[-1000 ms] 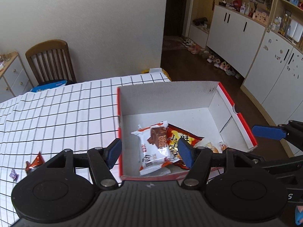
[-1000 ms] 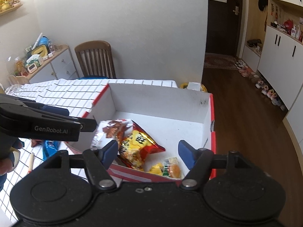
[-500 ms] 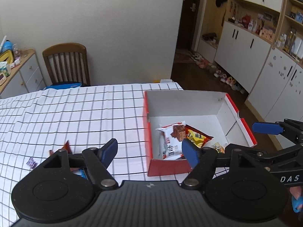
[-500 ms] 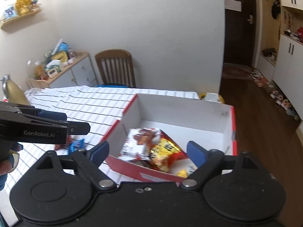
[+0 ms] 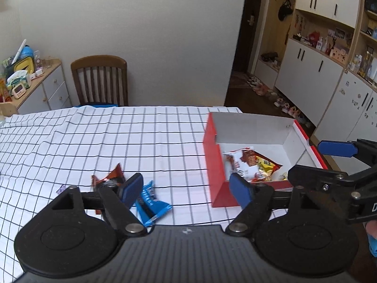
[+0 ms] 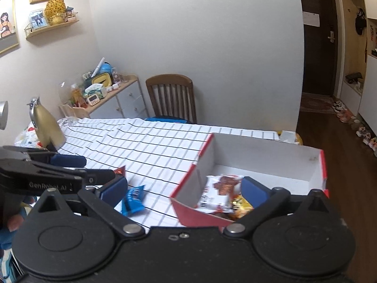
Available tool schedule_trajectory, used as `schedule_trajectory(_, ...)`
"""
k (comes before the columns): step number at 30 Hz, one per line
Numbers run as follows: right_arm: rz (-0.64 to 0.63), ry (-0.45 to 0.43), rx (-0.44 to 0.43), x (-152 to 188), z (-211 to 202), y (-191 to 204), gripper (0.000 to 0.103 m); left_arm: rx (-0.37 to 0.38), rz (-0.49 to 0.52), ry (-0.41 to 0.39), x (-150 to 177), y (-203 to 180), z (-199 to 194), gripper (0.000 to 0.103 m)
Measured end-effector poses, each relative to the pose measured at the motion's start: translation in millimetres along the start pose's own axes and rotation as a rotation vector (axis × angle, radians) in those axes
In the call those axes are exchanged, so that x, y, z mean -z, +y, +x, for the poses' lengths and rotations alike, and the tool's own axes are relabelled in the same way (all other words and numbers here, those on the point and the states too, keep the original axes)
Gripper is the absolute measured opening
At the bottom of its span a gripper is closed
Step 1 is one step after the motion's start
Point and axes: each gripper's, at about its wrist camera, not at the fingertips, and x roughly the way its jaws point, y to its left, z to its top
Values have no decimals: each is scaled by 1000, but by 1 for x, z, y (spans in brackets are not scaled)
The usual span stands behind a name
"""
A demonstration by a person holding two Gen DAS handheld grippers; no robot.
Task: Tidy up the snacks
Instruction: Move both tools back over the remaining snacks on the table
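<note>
A red-and-white cardboard box point(image 5: 213, 160) point(image 6: 195, 167) stands at the table's right end with several snack packets point(image 5: 249, 162) point(image 6: 221, 193) inside. A blue packet point(image 5: 150, 200) point(image 6: 133, 199) and a red-brown packet point(image 5: 110, 176) point(image 6: 119, 170) lie on the checked cloth left of the box. My left gripper point(image 5: 186, 188) is open and empty, above the cloth between the blue packet and the box. My right gripper point(image 6: 183, 191) is open and empty, near the box's front left corner.
A tiny purple wrapper point(image 5: 61, 188) lies left of the packets. A wooden chair point(image 5: 100, 80) stands behind the table, a side cabinet with clutter point(image 6: 103, 94) at back left, and a gold bottle point(image 6: 46, 127) at the table's far left. White cupboards point(image 5: 318, 70) line the right wall.
Both grippers have pulled back and swung left from over the box; the loose blue and red-brown packets on the cloth have come into view. Both stay open and empty.
</note>
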Motion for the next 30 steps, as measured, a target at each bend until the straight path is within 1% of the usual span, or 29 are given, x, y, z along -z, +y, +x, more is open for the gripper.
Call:
schedule_trajectory(3,-13,-9,-10,1,0,16,103,4,-9,3,4,16,-2,81)
schedule_trajectory(8,-42,-10,-16,4,7,46,103,-2,-42,6,10,52,-6,81)
schedule_trajectory(14,-37,7,-17,8,22,75,103,-47,-68,20,14,106,-4,81)
schedule_trajectory(19,-32,36,-1,14,41,95,103,-95,-105,40,20,155,6,81)
schedule_trajectory(26,-44,88,-11,29,72,134,103,-167,-140,65,25,219,30,81)
schedule_trajectory(30,-53,134,-17,41,93,158,101,-179,-132,82,29,247,49,81)
